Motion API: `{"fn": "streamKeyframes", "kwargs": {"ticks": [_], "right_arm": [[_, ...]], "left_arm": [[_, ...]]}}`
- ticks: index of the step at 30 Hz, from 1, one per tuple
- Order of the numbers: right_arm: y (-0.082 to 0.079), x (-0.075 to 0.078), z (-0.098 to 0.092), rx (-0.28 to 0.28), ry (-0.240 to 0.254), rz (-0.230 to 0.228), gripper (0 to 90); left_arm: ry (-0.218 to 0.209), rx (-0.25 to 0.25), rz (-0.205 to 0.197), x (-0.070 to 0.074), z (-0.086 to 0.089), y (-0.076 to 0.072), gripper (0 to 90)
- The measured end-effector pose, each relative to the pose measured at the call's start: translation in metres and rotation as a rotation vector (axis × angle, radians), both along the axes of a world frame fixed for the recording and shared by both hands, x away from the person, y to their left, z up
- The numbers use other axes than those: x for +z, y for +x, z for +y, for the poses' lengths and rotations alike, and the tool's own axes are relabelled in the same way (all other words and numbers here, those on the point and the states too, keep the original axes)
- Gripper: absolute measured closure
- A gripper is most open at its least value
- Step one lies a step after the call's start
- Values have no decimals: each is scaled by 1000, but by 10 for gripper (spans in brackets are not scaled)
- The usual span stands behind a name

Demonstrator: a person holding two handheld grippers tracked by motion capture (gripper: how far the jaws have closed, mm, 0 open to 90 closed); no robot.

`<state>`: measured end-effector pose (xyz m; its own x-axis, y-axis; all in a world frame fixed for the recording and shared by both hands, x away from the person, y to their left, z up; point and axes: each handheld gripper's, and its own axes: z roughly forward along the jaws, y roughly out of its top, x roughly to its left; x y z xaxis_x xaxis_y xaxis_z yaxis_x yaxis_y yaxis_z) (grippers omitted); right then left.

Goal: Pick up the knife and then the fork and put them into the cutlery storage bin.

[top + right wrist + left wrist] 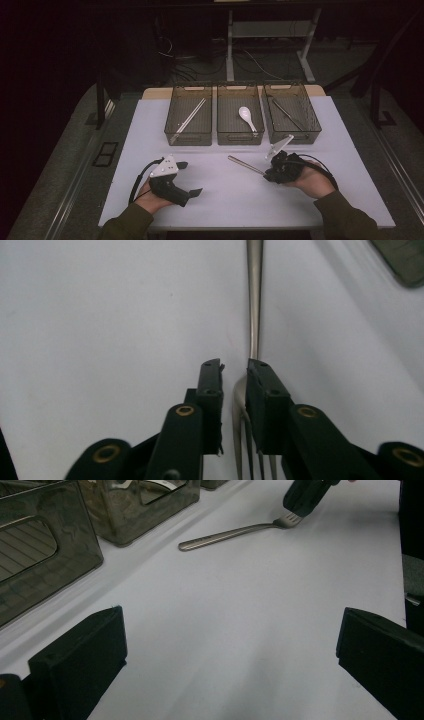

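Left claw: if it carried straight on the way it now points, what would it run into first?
Probably the fork lying on the white table; the surface between looks free. The left claw stands open. The fork's tines sit at the right claw, so depth stays uncertain.

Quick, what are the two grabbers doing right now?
Left gripper: open, holding nothing.
Right gripper: jaws a little apart around the fork, which sits between them, not squeezed.

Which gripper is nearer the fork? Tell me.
Right. The right gripper has the fork head between its jaws; the left gripper sits well across the table, open.
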<state>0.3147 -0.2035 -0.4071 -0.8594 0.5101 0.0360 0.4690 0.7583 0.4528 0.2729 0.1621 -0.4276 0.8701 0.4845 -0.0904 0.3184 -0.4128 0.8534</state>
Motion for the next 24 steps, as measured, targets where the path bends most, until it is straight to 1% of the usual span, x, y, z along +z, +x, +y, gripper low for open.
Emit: {"fn": "streamKeyframes", "kwargs": {"ticks": [3,4,5,9,11,13,16,20,23,24], "right_arm": [[8,3,5,-15,-5,26,679],[11,3,7,-22,-15,21,672],[14,3,9,-29,-19,28,666],[24,3,19,-23,-37,29,662],[28,2,24,-21,-58,19,661],[31,0,28,-19,-75,17,670],[35,-3,31,-19,-98,29,686],[39,-7,33,-16,-115,55,720],[40,-11,35,-7,-139,66,735],[40,-12,36,-5,-139,74,744]], "left_arm": [[3,-1,1,0,0,0,0],[3,-2,0,0,0,0,0],[0,-1,-1,0,-1,0,0],[0,-1,-1,0,-1,0,0],[3,-4,-1,0,0,0,0],[4,-5,-1,0,0,0,0],[2,-5,-1,0,0,0,0],[2,-6,-2,0,-1,0,0],[1,-6,-3,0,-1,0,0],[0,-6,-2,0,-1,0,0]]}}
